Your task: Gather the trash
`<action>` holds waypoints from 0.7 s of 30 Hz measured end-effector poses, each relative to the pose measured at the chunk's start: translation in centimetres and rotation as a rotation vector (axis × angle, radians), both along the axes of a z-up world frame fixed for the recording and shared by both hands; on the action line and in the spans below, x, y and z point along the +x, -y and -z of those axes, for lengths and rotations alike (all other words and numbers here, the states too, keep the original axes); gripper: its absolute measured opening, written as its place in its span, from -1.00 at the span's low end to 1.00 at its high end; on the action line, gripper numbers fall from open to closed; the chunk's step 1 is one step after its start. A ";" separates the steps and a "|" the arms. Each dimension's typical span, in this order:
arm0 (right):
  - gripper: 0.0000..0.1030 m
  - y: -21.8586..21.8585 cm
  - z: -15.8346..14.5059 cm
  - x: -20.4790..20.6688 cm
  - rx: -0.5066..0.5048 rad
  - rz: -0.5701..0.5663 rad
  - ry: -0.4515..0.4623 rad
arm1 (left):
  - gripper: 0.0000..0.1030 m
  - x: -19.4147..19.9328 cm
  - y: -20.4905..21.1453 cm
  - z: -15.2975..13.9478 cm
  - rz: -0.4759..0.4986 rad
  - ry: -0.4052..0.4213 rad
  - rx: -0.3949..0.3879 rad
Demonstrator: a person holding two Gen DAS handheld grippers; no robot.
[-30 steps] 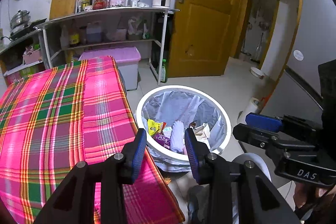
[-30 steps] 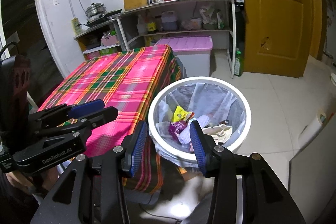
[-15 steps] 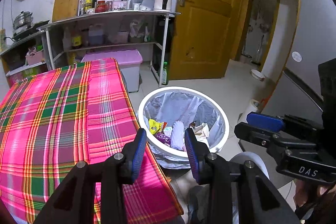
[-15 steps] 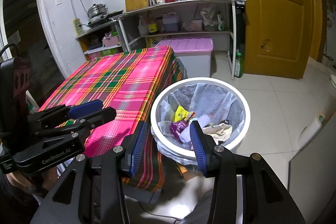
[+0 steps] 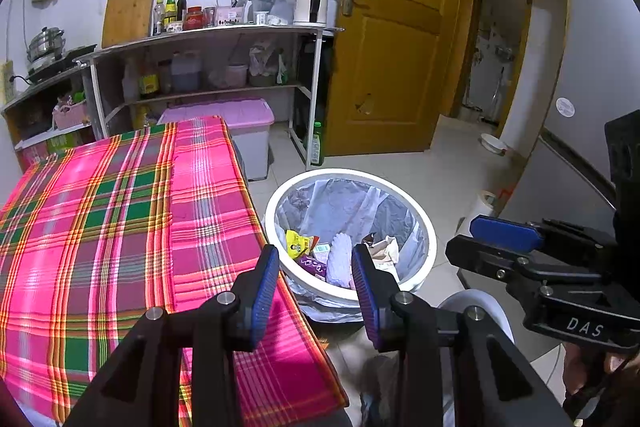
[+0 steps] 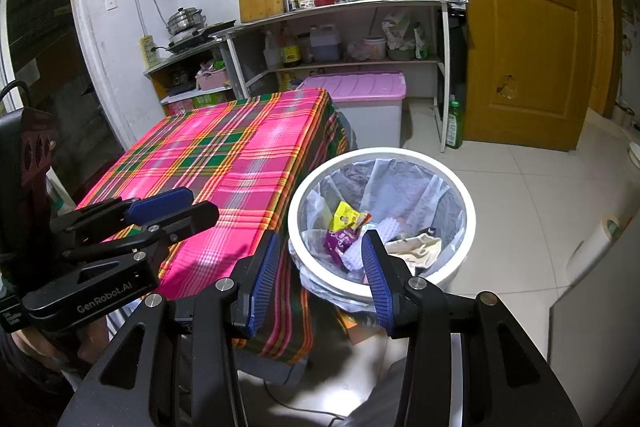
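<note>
The white trash bin [image 6: 460,259], bag-lined, holds one yellow wrapper [image 6: 347,215], one purple wrapper [image 6: 338,241] and crumpled paper [image 6: 416,247]. Left gripper [image 5: 314,285] and right gripper [image 6: 320,273] both gape, empty.

We see both wrist views looking forward and down from close by, sharing the trash bin [image 5: 424,227] [image 6: 460,183] and plaid table [image 5: 120,219] [image 6: 224,155].

— Item one, your left gripper [image 5: 314,291]: how does it stand?
— Fingers spread wide, blue pads [image 5: 264,291] facing each other, nothing between them. Held level, pointing forward and down.
— Item two, your right gripper [image 6: 322,277]?
— Same entry: parted, bare, blue pads [image 6: 376,279] clear. It sits beside the left one, well apart, your hand [image 5: 588,379] wrapped around its handle.
</note>
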State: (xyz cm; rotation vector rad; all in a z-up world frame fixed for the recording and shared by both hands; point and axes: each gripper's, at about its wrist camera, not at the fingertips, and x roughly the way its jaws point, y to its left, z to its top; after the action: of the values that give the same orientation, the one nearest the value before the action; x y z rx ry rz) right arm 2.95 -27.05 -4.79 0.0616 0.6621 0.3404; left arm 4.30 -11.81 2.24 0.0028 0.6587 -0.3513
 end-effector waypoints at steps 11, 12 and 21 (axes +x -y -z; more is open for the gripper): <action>-0.14 -0.1 0.0 -0.1 0.000 0.000 0.001 | -0.27 0.0 0.0 0.1 -0.002 0.001 0.002; -0.14 -0.1 0.0 -0.2 0.000 0.000 0.001 | -0.27 0.0 0.0 0.1 -0.002 0.003 0.003; -0.14 -0.1 0.1 -0.1 0.000 0.000 0.001 | -0.27 -0.5 0.6 0.0 -0.006 0.017 0.009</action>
State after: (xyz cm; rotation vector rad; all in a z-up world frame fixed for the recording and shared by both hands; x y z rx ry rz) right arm 2.90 -27.00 -4.84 0.0618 0.6612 0.3403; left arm 3.81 -12.37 2.21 0.0120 0.6435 -0.3424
